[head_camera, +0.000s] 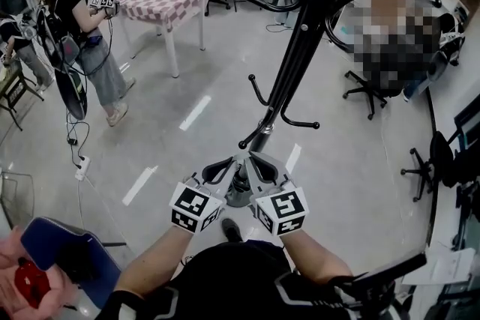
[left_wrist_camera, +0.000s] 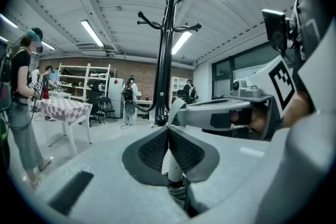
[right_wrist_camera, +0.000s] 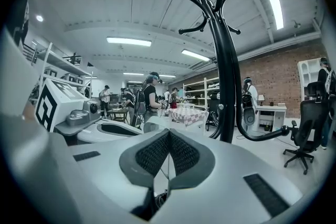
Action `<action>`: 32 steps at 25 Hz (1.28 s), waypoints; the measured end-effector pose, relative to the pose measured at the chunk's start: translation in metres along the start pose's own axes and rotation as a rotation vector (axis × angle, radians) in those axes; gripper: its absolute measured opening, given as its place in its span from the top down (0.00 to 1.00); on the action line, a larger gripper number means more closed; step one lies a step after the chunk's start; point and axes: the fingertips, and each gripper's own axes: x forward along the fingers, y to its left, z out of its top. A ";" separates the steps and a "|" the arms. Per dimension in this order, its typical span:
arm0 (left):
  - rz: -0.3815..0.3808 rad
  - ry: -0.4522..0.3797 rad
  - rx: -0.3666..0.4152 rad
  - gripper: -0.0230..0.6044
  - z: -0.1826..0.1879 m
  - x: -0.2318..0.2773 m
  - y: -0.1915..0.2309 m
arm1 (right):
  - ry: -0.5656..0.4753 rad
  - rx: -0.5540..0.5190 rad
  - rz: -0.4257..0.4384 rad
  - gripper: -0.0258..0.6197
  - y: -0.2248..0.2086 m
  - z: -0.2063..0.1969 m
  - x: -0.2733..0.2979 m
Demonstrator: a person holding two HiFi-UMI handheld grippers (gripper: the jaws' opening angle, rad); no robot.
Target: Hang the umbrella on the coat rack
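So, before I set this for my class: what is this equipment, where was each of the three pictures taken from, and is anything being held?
There is no robot here. A person holds a hand tool with two jaws in each hand. The head view comes from a camera on the person's head, looking down at both tools and the grey floor. The other two views come from cameras riding on the tools, each looking along its own jaws. The left gripper and the right gripper both have their jaws closed, pads meeting, with nothing clearly between them. The cubes with square patterns are part of the grippers. A black coat rack stands on the floor just ahead of them. I cannot make out an umbrella. A table with a checked cloth stands further back.
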 end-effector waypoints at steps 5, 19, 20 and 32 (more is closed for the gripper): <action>0.008 0.013 -0.007 0.94 -0.001 0.009 0.008 | 0.014 0.016 -0.008 0.95 -0.003 -0.006 0.005; 0.019 0.060 0.002 0.94 -0.008 0.031 0.034 | 0.030 0.048 -0.026 0.95 -0.019 -0.015 0.019; 0.020 0.063 0.009 0.94 -0.009 0.032 0.035 | 0.031 0.051 -0.027 0.95 -0.020 -0.015 0.019; -0.031 0.058 0.023 0.94 -0.010 0.048 0.037 | 0.031 0.098 -0.034 0.95 -0.037 -0.022 0.023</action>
